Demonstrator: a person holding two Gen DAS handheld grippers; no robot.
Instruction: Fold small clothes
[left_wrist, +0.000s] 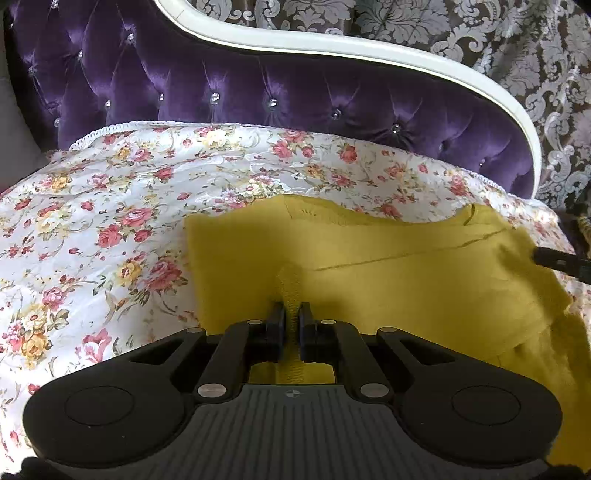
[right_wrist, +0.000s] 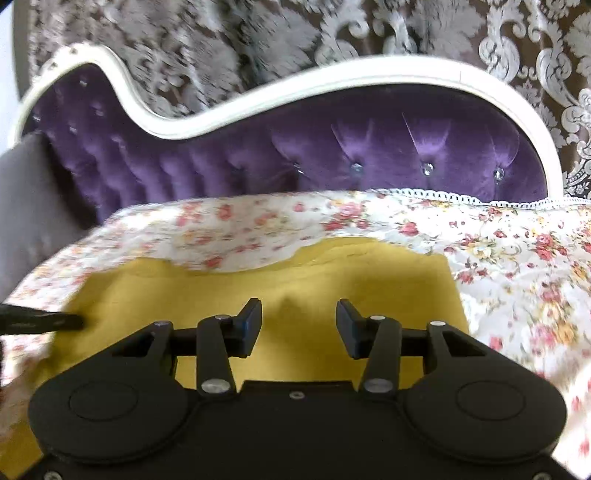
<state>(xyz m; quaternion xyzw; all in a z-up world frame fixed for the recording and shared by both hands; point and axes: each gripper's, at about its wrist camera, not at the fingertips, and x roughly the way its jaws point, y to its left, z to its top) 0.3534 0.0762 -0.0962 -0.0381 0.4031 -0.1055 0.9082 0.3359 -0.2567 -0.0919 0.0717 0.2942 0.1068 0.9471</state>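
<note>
A mustard-yellow knit garment (left_wrist: 388, 280) lies spread on a floral bedspread (left_wrist: 110, 206). My left gripper (left_wrist: 293, 308) is shut on a ribbed edge of the garment, which stands up in a pinched ridge between the pads. In the right wrist view the garment (right_wrist: 332, 273) lies under my right gripper (right_wrist: 299, 310), whose jaws stand apart over the cloth and press on nothing. A small bump of fabric rises just beyond them. A black fingertip (right_wrist: 70, 321) of the left gripper shows at the garment's left edge.
A purple tufted headboard (left_wrist: 258, 92) with a white curved frame (left_wrist: 332, 48) rises behind the bedspread. Brown and silver damask fabric (left_wrist: 517, 55) hangs beyond it. The bedspread (right_wrist: 517, 266) extends to both sides of the garment.
</note>
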